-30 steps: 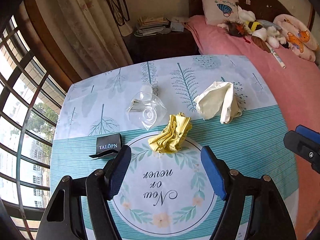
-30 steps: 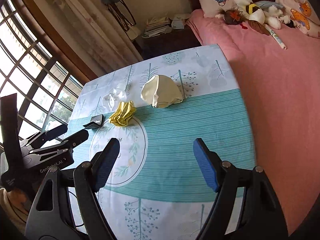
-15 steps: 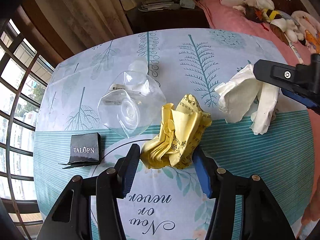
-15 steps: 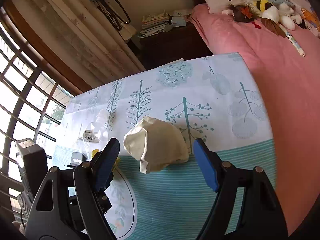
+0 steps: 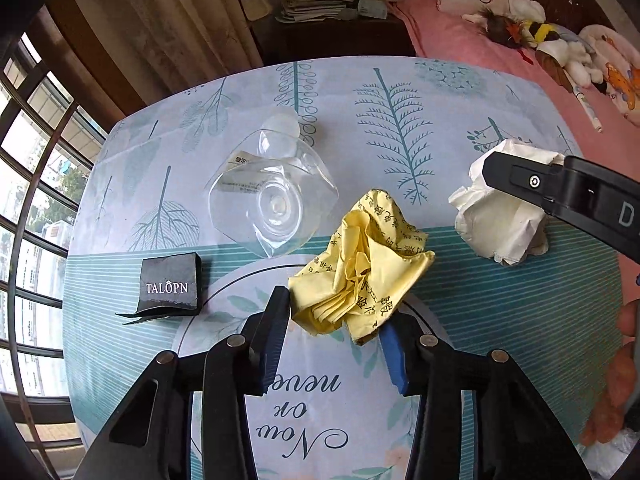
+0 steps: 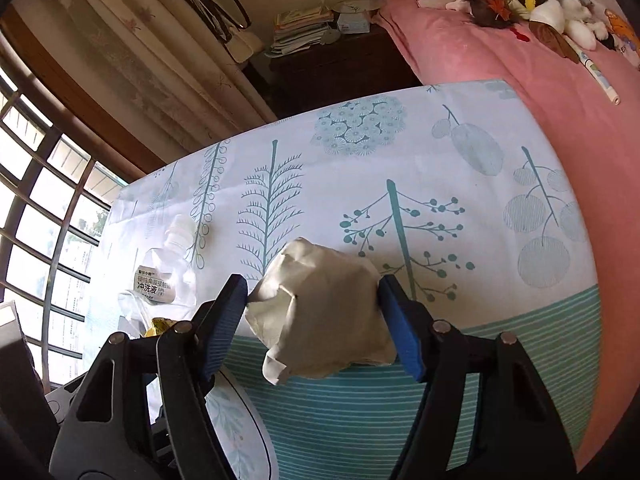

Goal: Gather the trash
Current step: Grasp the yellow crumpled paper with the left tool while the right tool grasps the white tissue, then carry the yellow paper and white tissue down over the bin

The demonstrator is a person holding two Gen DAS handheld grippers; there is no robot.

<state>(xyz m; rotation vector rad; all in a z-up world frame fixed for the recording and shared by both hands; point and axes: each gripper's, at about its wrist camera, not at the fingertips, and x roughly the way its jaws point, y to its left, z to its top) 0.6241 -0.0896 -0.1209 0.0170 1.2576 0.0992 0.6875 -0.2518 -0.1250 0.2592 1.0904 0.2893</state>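
A crumpled yellow paper [image 5: 360, 268] with printed characters lies on the patterned tablecloth [image 5: 460, 300]. My left gripper [image 5: 336, 312] points down over its near end; the jaws are closing, the blue pads at its two sides without squeezing it. A crumpled white paper wad [image 6: 324, 320] sits between the blue pads of my right gripper [image 6: 312, 284], whose jaws are also closing and just meet its edges. In the left wrist view the same white wad [image 5: 500, 224] shows under a black finger [image 5: 560, 188] of the right gripper.
A squashed clear plastic bottle [image 5: 276, 204] and a black TALOPN box [image 5: 170, 286] lie left of the yellow paper. A pink bed [image 6: 500, 60] with soft toys borders the table's right edge. A dark nightstand [image 5: 332, 36] stands behind, barred windows at the left.
Both grippers came down onto the table. The left moved over the yellow paper and narrowed around it. The right travelled to the white wad and began narrowing around it.
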